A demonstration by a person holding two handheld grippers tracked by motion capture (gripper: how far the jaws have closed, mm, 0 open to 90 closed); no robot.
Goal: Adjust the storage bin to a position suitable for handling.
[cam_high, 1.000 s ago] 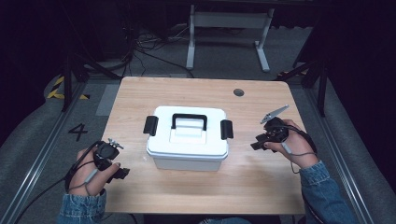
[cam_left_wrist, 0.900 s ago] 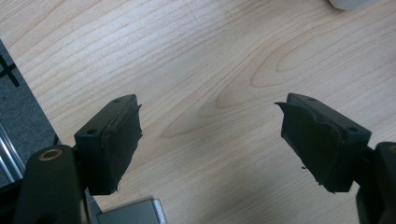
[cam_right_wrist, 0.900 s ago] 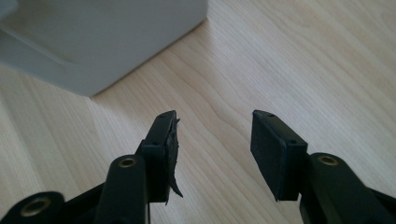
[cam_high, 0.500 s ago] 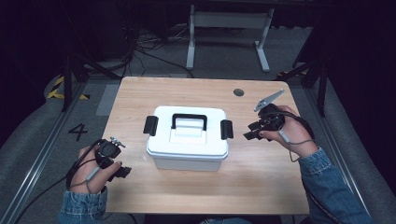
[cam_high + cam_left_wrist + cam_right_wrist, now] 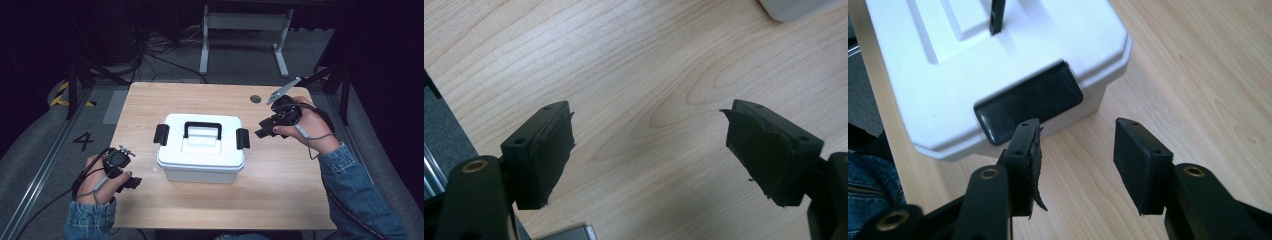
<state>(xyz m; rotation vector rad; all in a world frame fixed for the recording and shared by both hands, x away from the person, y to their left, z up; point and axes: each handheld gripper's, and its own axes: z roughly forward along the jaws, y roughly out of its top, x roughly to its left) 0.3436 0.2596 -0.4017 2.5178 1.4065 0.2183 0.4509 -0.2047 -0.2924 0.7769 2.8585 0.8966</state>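
Right gripper (image 5: 264, 131), jaws just narrowing yet empty, hovers at three o'clock of the white storage box (image 5: 201, 148), facing its black latch (image 5: 1029, 102); left gripper (image 5: 131, 182) gapes empty at eight o'clock.

sleeves: blue denim on both forearms, cuffs ending at the wrists
left gripper (image 5: 131, 181): black body, round black housing on top with small silver fittings; dark cable looping from it past the wrist
right gripper (image 5: 264, 131): black body, grey three-cornered plate (image 5: 283, 90) jutting from the top; thin grey cable curling round the wrist, thicker dark cable along the sleeve
pads (image 5: 766, 152): flat black rubber, edges frayed and ragged, set in black blocks with small screw holes
jaw arms: glossy black, brass-coloured ringed holes near the base
right pads (image 5: 1140, 157): smooth rectangular face on one, torn edge on the other
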